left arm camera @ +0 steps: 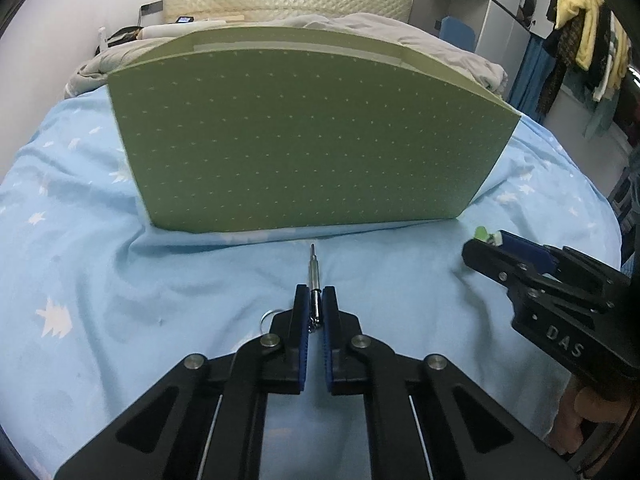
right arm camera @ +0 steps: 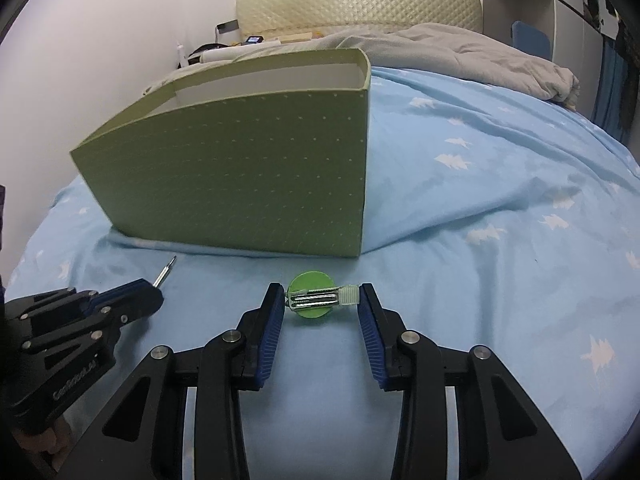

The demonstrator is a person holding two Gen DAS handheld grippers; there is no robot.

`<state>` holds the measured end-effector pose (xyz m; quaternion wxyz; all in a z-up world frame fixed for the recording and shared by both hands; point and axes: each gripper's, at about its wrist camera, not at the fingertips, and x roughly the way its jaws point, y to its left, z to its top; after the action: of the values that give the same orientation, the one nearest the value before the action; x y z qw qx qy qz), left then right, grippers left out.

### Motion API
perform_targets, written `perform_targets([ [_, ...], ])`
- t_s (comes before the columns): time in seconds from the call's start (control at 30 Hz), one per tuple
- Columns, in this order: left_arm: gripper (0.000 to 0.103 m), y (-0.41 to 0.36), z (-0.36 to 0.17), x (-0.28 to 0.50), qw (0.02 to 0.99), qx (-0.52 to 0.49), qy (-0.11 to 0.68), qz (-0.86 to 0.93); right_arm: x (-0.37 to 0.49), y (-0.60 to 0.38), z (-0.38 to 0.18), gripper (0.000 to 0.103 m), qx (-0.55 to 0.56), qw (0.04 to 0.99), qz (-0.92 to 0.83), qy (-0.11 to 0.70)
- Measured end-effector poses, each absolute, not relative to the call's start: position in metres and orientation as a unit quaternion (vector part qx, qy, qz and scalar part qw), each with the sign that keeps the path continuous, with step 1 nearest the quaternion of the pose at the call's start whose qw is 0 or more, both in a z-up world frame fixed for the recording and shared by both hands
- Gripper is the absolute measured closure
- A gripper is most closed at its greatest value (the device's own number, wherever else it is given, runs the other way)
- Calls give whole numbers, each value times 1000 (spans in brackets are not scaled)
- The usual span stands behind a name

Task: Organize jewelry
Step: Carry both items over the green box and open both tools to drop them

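My left gripper [left arm camera: 315, 294] is shut on a slim silver metal piece [left arm camera: 313, 268] that lies on the blue bedsheet and points at the green box [left arm camera: 312, 140]. A key ring [left arm camera: 266, 317] shows beside its left finger. My right gripper [right arm camera: 322, 295] is shut on a small clip with a round green disc [right arm camera: 312, 280], with one pad pressing on each end. The clip rests just above the sheet, in front of the box's right corner [right arm camera: 240, 180]. In the left wrist view the right gripper [left arm camera: 490, 242] stands at the right with the green clip at its tip.
The green dotted box is open at the top, with white inner walls [right arm camera: 272, 80]. A grey blanket [right arm camera: 460, 52] is bunched at the head of the bed. The blue sheet [right arm camera: 500, 200] spreads wide to the right. Clothes [left arm camera: 580, 40] hang at the far right.
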<state>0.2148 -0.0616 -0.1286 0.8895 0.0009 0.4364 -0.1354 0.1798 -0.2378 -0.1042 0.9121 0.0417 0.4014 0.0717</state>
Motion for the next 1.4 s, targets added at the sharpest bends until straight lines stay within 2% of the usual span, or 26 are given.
perform_targets([
  [0.5, 99, -44, -96, 165, 899, -20, 418, -126, 124, -228, -75, 68, 55, 917, 89, 386],
  [0.97, 99, -25, -12, 125, 917, -38, 374, -134, 72, -222, -12, 68, 68, 928, 85, 356],
  [1.17, 99, -16, 23, 133, 925, -37, 351, -137, 74, -220, 29, 68, 72, 939, 90, 324],
  [1.4, 99, -20, 48, 173, 936, -34, 320, -140, 119, -214, 55, 68, 65, 946, 99, 301],
])
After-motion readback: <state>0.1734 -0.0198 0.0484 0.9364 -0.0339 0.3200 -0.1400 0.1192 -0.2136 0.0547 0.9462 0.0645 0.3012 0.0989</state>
